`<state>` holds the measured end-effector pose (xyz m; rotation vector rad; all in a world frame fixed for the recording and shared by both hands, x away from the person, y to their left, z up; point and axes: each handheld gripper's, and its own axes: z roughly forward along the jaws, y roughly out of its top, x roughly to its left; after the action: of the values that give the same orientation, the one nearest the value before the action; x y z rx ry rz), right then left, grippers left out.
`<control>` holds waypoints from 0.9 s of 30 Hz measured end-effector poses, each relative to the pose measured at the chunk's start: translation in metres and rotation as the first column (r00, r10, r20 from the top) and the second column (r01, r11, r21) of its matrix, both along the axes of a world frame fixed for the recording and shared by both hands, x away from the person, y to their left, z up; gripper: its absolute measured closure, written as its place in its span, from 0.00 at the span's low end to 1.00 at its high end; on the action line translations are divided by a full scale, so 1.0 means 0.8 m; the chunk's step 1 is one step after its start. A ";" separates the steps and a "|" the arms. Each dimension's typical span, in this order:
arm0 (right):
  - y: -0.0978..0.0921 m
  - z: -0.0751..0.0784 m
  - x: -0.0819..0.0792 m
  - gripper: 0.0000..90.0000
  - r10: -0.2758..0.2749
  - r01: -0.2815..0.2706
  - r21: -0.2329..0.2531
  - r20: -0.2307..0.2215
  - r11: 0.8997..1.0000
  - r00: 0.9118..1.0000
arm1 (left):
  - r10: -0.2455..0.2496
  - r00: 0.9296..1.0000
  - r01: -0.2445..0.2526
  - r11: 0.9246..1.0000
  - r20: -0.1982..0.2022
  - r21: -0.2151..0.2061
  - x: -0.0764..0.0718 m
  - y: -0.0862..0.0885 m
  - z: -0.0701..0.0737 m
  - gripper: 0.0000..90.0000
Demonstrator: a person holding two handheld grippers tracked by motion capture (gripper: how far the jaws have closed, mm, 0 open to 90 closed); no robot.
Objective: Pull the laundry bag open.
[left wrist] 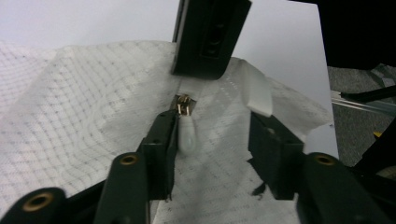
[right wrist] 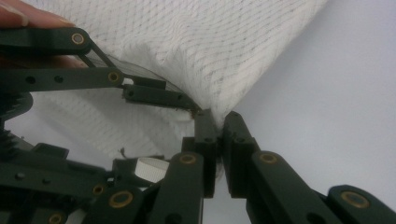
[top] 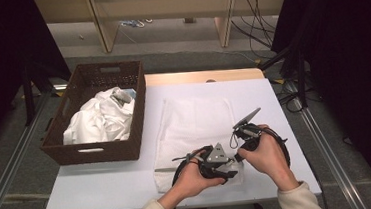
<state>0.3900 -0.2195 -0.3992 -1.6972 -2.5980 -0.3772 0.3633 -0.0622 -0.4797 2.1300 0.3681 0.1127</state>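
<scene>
where one towel (top: 196,134) lies, two grippers: right gripper (right wrist: 218,122) pinching, left gripper (left wrist: 215,135) spread.

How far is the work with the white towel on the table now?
Done: one towel lies spread flat on the table. In hand: at its near corner the right gripper is shut on the cloth and lifts it; the left gripper is open over that corner. Left: no fold is made yet, and more white laundry waits in the basket.
</scene>
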 end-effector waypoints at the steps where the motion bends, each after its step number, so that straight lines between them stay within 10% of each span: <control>1: 0.000 -0.001 0.000 0.96 0.000 0.000 0.002 0.007 1.000 1.000 | 0.001 1.000 -0.001 1.000 -0.005 -0.003 0.000 0.000 -0.001 0.63; 27: 0.000 -0.001 0.000 0.96 0.013 -0.013 0.009 0.022 1.000 1.000 | 0.038 0.996 -0.037 0.999 -0.078 0.014 0.007 0.004 -0.003 0.89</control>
<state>0.3902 -0.2195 -0.3997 -1.6819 -2.6170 -0.4083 0.3693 -0.0594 -0.4819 2.1442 0.4542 0.0537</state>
